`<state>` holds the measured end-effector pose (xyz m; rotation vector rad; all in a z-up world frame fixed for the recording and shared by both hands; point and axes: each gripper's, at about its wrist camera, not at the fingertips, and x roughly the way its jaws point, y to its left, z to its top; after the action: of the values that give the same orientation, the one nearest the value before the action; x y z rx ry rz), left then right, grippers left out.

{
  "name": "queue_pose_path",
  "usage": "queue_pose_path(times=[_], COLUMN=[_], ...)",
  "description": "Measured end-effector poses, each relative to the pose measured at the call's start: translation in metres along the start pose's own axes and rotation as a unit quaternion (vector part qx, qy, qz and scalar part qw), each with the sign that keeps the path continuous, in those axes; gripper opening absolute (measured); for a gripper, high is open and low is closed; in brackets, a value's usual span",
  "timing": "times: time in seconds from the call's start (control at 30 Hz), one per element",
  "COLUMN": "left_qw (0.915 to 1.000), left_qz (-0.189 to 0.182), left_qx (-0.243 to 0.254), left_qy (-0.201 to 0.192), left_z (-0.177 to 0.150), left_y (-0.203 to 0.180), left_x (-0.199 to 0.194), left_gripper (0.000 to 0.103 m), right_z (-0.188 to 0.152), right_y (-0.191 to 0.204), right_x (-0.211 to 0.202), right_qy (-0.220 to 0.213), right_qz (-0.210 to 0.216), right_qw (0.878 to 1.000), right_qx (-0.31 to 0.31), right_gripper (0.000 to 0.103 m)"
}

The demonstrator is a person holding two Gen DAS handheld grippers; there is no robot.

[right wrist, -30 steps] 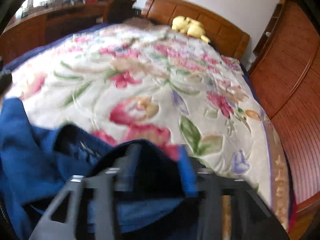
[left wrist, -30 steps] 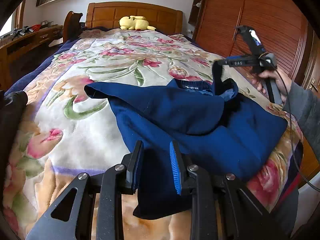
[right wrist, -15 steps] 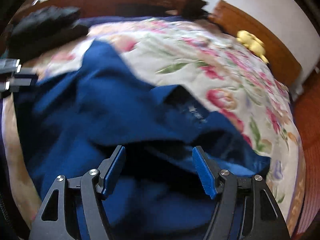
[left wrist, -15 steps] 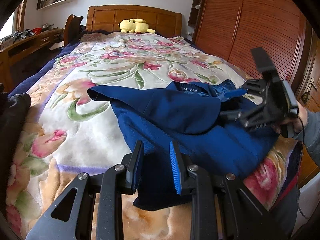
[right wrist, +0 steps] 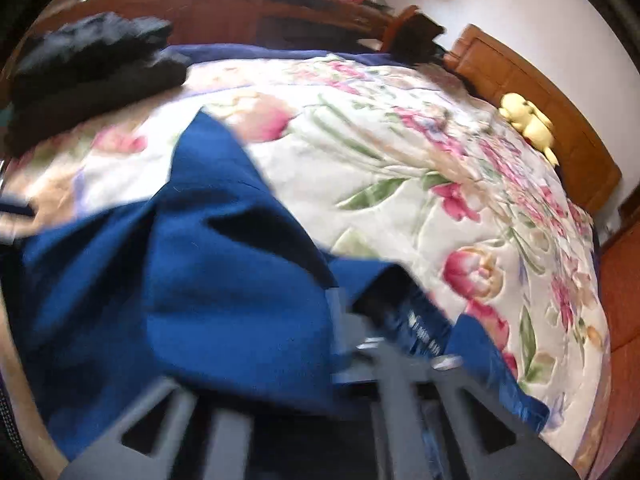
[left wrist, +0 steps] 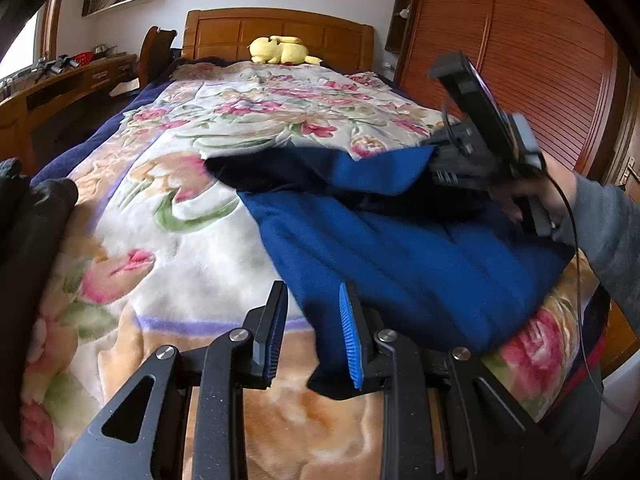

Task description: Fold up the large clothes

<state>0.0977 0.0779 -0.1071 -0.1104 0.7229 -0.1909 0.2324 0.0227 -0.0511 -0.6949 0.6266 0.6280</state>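
No containers in view on the bed. Blue garment (left wrist: 404,256) lies on the floral blanket (left wrist: 188,240) at the near right part of the bed, partly folded: one flap doubled over the top, dark lining showing under it, long creases down the lower panel, one corner hanging toward the near edge. In the right wrist view the cloth is bunched, a neck label visible in the dark lining.

Left gripper (left wrist: 312,326): jaws partly open, blue pads apart, nothing between them; it hovers over the garment's near left edge, not gripping.

Right gripper (left wrist: 444,160): held in a hand (left wrist: 536,196) with a grey sleeve, at the garment's upper right edge. Jaws closed; its own view is blurred, but blue fabric bunches right at the fingers, so it appears clamped on the garment.

Around: yellow plush toy (left wrist: 280,50) against the wooden headboard (left wrist: 276,28); dark clothing pile (right wrist: 88,68) at the bed's left edge; wooden desk (left wrist: 60,88) at left; slatted wardrobe doors (left wrist: 532,52) at right.
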Motion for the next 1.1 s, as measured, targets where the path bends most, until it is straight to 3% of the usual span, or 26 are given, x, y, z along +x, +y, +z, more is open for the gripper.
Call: queue_pose_path(times=[0.07,0.17,0.23,0.33,0.4,0.5,0.6,0.67,0.9,0.97,1.0,1.1], left_qw=[1.0,1.0,1.0,1.0,1.0,0.9999,0.9997,0.9996,0.9991,0.999,0.999,0.999], left_qz=[0.001,0.002,0.002,0.0,-0.003,-0.013,-0.018,-0.022,-0.03,-0.031,-0.031,-0.03], left_qx=[-0.004,-0.006,-0.006,-0.001,0.001,0.007,0.013,0.017,0.031,0.032,0.032,0.032], left_qy=[0.002,0.002,0.001,-0.001,-0.002,-0.005,-0.007,-0.006,0.002,0.006,0.007,0.01], left_z=[-0.001,-0.002,-0.002,-0.002,0.0,0.001,0.003,0.003,0.003,0.003,0.003,0.002], left_y=[0.003,0.005,0.003,-0.001,-0.003,-0.012,-0.019,-0.023,-0.037,-0.038,-0.038,-0.038], left_x=[0.001,0.002,0.0,-0.003,-0.005,-0.009,-0.01,-0.009,-0.002,0.001,0.002,0.005], left_gripper=[0.028,0.028,0.028,0.028,0.028,0.028,0.028,0.028,0.028,0.028,0.028,0.028], right_z=[0.008,0.019,0.019,0.016,0.01,-0.002,-0.02,-0.033,-0.051,-0.042,-0.036,-0.027], right_y=[-0.02,-0.059,-0.078,-0.091,-0.091,-0.081,-0.077,-0.072,-0.098,-0.112,-0.116,-0.114], right_x=[0.01,0.028,0.031,0.016,0.006,-0.001,-0.003,-0.002,0.031,0.036,0.038,0.048], right_qy=[-0.005,0.012,0.017,-0.013,-0.021,-0.008,0.021,0.031,0.078,0.076,0.079,0.077], right_qz=[-0.004,-0.064,-0.08,-0.101,-0.098,-0.074,-0.047,-0.053,-0.018,0.011,0.028,0.028], right_qw=[0.999,0.988,0.979,0.971,0.972,0.98,0.986,0.987,0.979,0.979,0.979,0.985], right_qx=[0.038,0.139,0.189,0.214,0.213,0.185,0.16,0.145,0.186,0.191,0.187,0.153], right_gripper=[0.003,0.007,0.031,0.059,0.068,0.07,0.07,0.07,0.069,0.035,0.008,0.005])
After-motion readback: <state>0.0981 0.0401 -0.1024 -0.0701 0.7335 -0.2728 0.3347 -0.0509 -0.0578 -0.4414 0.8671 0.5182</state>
